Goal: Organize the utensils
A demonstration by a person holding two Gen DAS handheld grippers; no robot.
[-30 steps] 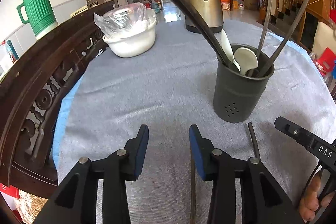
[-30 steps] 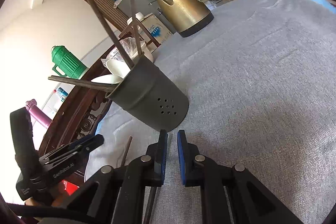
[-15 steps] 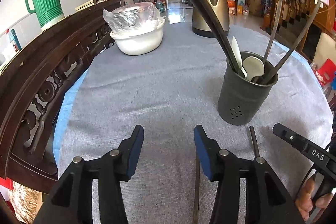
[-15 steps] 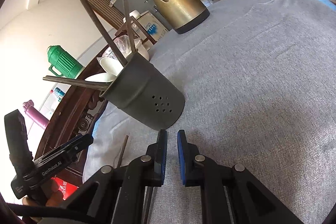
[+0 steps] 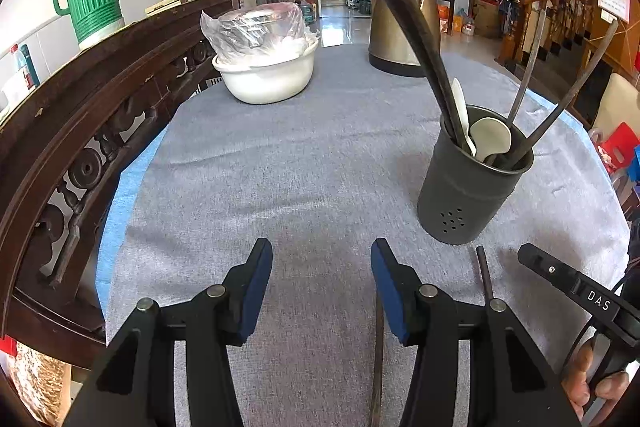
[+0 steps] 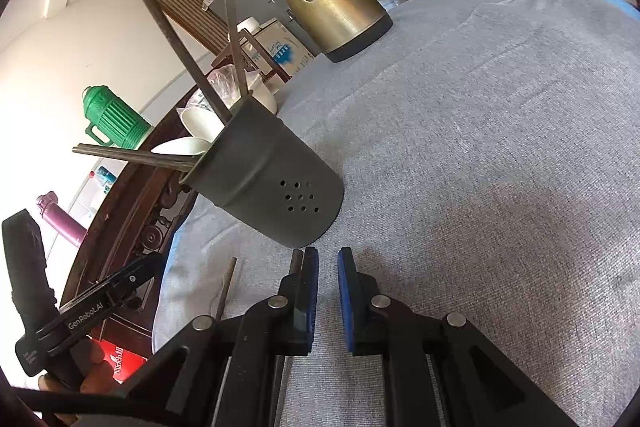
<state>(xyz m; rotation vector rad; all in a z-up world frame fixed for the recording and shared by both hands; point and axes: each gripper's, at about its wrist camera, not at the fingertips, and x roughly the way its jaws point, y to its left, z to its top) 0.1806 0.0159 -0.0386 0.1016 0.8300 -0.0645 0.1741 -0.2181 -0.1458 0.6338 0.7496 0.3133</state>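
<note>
My left hand-held gripper (image 5: 321, 287) is spread wide over the grey table (image 5: 304, 155), holding nothing; one chopstick (image 5: 377, 359) lies on the cloth beneath its right finger, another (image 5: 485, 277) just beyond it. My right hand-held gripper (image 6: 327, 291) is nearly pressed together, a narrow gap left, with nothing between the pads; a chopstick (image 6: 297, 261) lies just beside its left finger. The dark holder (image 5: 472, 183) stands upright just ahead, with white spoons (image 5: 490, 137), a ladle handle (image 5: 416, 39) and chopsticks inside. Farther off sit a bowl (image 5: 266, 75) and kettle (image 5: 400, 39).
</note>
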